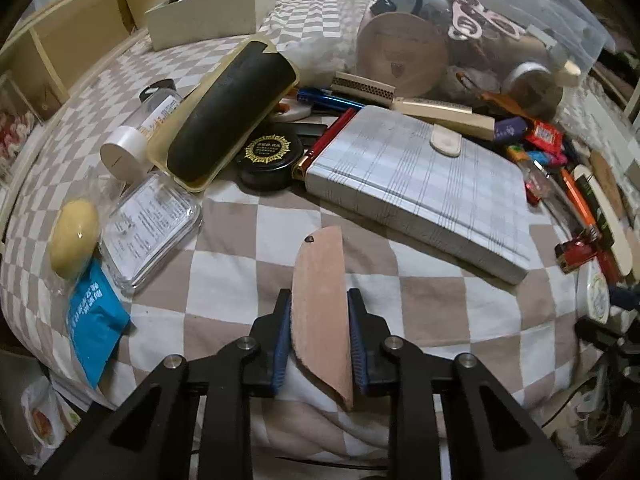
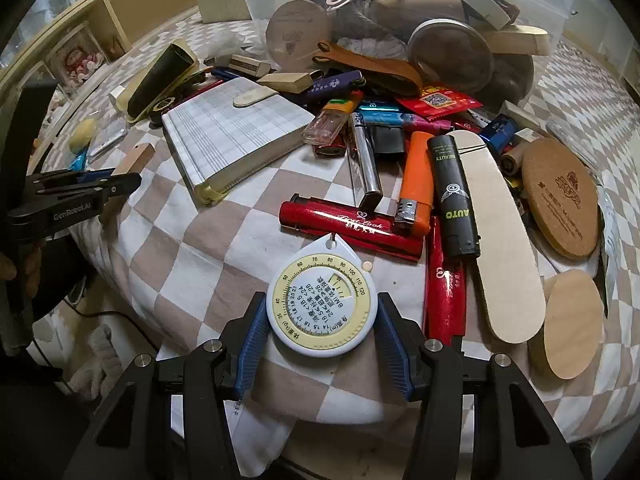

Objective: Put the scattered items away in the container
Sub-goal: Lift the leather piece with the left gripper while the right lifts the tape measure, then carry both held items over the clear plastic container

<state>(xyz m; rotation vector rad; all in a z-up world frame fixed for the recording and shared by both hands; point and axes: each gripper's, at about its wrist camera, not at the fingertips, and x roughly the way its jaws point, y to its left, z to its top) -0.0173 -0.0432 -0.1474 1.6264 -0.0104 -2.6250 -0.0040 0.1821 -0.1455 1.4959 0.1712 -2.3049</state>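
Note:
In the left wrist view my left gripper is shut on a flat tan leather piece, which stands on edge above the checked bedcover. The same gripper shows at the left of the right wrist view. My right gripper is shut on a round white tape measure with a yellow dial, its blue pads pressing both sides. The clear plastic container sits at the far side with several items inside. Lighters, such as a red one, lie scattered in front of it.
A grey plaid notebook lies mid-bed beside a black glasses case. A cork coaster and a wooden disc sit at the right. A cream box stands at the back. The bed edge drops off in front.

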